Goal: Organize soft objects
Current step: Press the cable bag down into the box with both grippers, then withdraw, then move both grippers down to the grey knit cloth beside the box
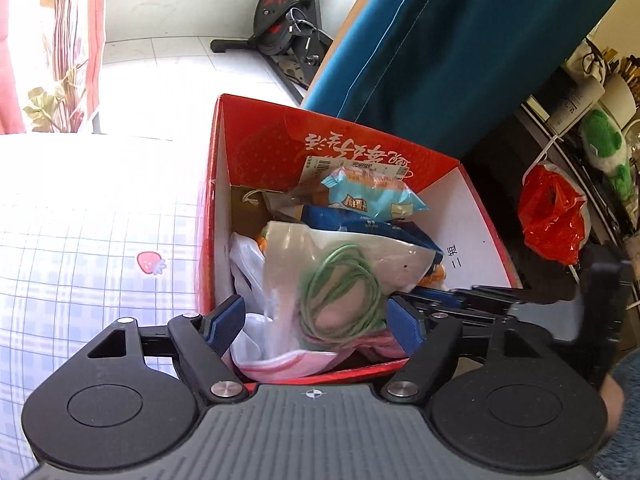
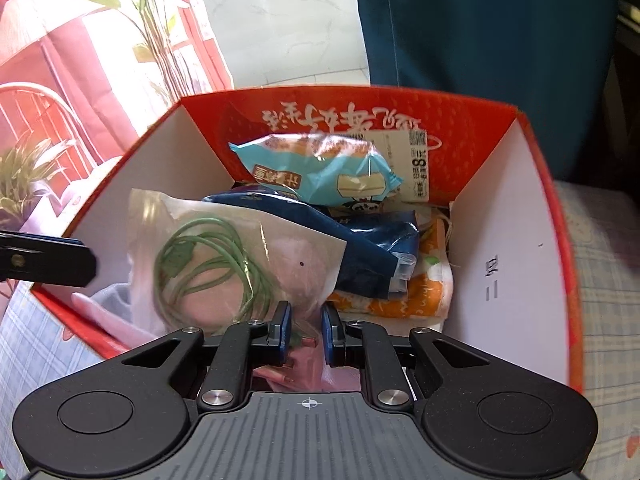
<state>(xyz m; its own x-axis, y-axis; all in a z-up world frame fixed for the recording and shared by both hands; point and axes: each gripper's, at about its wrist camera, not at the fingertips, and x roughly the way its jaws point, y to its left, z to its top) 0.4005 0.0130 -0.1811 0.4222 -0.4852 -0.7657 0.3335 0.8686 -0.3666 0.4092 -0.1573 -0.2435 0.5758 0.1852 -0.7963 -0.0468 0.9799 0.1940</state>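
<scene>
A red cardboard box (image 1: 256, 140) (image 2: 552, 184) with white inner walls stands on a checked cloth. On top of its contents lies a clear bag with a coiled green cable (image 1: 340, 280) (image 2: 216, 264). Under and behind it are a dark blue packet (image 2: 360, 256), a light blue snack packet (image 1: 372, 192) (image 2: 320, 168) and an orange packet (image 2: 420, 300). Over the box's near edge, my left gripper (image 1: 316, 326) is open, its blue pads flanking the bag's near end and a pink cloth (image 1: 296, 364). My right gripper (image 2: 306, 330) is shut on the bag's near edge.
A teal fabric panel (image 1: 460, 40) hangs behind the box. An exercise bike (image 1: 288, 20) stands on the tiled floor at the back. At right, a shelf holds a red plastic bag (image 1: 552, 216) and a green plush toy (image 1: 604, 140). The checked cloth (image 1: 80, 260) spreads left.
</scene>
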